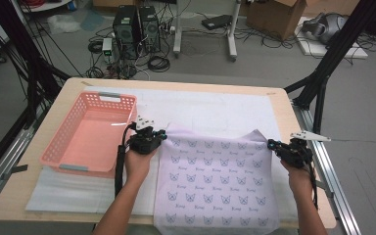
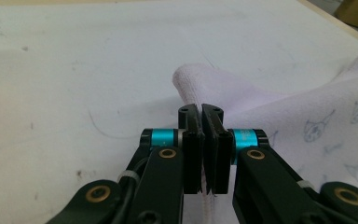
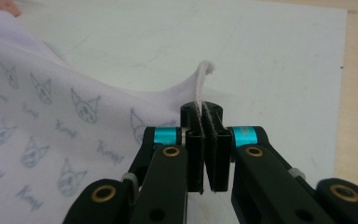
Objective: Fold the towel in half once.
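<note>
A pale lilac cloth printed with small cat faces lies across the near half of the table and hangs over its front edge. My left gripper is shut on the cloth's far left corner, which bulges out past the pads. At the far right corner my right gripper is shut on the cloth's edge, and a thin fold sticks up between the jaws. Both corners are raised slightly off the white mat. In the right gripper view the printed cloth spreads to the left.
A pink plastic basket stands at the table's left, just beside my left hand. The white mat covers most of the wooden table. Black frame struts, computers and cables stand on the floor beyond.
</note>
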The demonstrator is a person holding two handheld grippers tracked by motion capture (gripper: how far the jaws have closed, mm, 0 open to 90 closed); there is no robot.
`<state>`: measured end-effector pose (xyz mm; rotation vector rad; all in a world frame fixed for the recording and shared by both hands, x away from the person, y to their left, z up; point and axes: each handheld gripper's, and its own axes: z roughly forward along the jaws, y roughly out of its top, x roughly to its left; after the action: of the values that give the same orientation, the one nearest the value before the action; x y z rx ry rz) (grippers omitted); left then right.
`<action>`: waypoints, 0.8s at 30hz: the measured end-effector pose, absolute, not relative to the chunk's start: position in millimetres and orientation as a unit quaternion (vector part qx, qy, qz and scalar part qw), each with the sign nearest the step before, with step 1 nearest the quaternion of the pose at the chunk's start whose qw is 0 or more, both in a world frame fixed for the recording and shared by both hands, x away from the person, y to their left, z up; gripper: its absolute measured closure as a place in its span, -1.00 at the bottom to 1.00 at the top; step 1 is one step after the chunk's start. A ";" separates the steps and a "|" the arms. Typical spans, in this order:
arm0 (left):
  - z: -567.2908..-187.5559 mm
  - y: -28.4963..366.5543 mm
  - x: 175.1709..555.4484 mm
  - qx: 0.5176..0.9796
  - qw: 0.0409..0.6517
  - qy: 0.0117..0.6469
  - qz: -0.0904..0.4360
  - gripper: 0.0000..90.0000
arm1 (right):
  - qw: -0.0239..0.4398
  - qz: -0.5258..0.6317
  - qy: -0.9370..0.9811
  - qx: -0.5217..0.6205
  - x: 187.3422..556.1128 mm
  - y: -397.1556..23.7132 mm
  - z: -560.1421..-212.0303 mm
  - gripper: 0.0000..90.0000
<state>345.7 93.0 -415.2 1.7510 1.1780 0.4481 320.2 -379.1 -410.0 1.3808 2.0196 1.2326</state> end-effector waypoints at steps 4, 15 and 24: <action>-413.5 97.9 330.3 0.715 0.484 0.472 0.178 0.92 | 0.189 0.450 0.726 0.485 304.1 -379.2 -409.6 0.95; -418.9 110.6 278.5 0.725 0.500 0.444 0.162 0.92 | 0.189 0.459 0.738 0.457 249.9 -378.9 -414.6 0.95; -436.4 115.9 246.5 0.735 0.499 0.435 0.149 0.92 | 0.171 0.448 0.752 0.452 224.1 -382.4 -422.6 0.95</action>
<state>246.5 115.9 -436.4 1.7773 1.0513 0.3597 224.1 -382.4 -422.6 1.2852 2.1355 1.2727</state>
